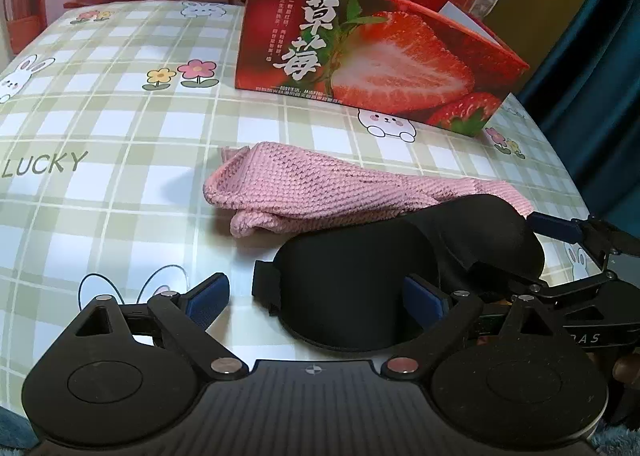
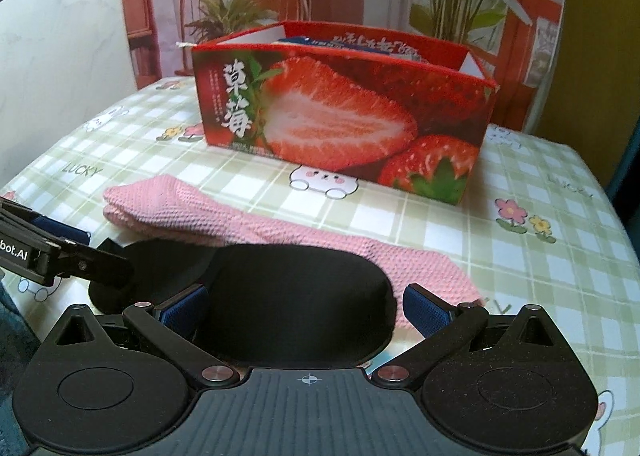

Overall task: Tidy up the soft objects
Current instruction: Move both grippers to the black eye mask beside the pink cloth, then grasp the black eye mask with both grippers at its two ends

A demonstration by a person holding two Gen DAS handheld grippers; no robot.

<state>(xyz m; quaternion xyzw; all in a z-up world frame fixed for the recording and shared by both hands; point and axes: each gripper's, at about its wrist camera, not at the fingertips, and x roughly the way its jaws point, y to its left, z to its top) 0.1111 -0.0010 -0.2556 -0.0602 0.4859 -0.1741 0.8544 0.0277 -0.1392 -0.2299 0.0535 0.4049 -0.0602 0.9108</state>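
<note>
- The black eye mask (image 1: 400, 268) lies flat on the worktop (image 1: 100, 184), directly ahead of both grippers, its long axis running side to side across them.
- The left gripper (image 1: 318, 298) is open and holds nothing: its left finger rests over bare cloth, while its right finger sits against the near edge of the mask's left cup.
- The right gripper (image 2: 304, 306) is also open and empty; in its own view the mask's right cup (image 2: 296, 296) fills the gap between its 2 blue pads, so its jaws straddle that end.
- Judged from this, the right gripper is the better placed to close on the mask; the left would need to shift rightward to bracket its end.
- The pink knitted cloth (image 1: 320, 188) lies just beyond the mask, its long axis also crosswise, and its right end passes under or against the mask's far edge; which of the 2 cannot be told.
- The strawberry box (image 2: 340, 116) stands farther ahead, beyond the cloth, its top open; it looks like the likely place for the soft things.
- Risk: a low pinch at the mask's far edge could catch the pink cloth too.
</note>
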